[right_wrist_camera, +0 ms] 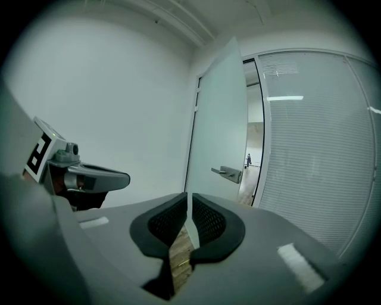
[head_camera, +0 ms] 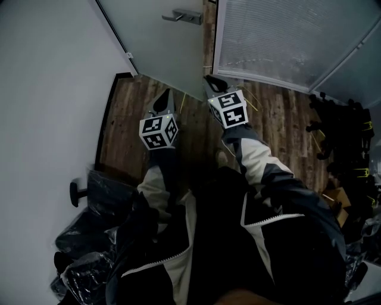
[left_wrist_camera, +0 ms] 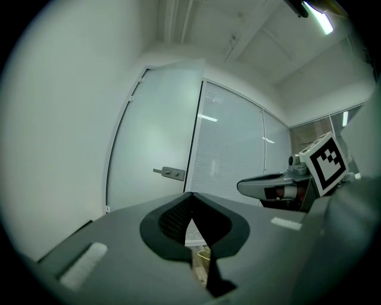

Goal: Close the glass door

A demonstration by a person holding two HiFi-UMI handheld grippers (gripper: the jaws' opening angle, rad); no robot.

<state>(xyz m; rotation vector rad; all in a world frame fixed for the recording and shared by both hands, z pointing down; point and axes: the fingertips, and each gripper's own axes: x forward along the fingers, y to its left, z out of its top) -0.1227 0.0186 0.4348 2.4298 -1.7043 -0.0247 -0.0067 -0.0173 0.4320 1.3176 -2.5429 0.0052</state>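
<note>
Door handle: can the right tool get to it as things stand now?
Probably yes. The door handle sits on the open glass door ahead of the right tool, with nothing visible between them. The left tool is off to the side, not in the way.

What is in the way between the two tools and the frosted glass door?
Nothing visible. Only bare brown wooden floor lies between the left tool, the right tool and the frosted glass door with its metal lever handle. The doorway beside the door's edge also looks clear.
</note>
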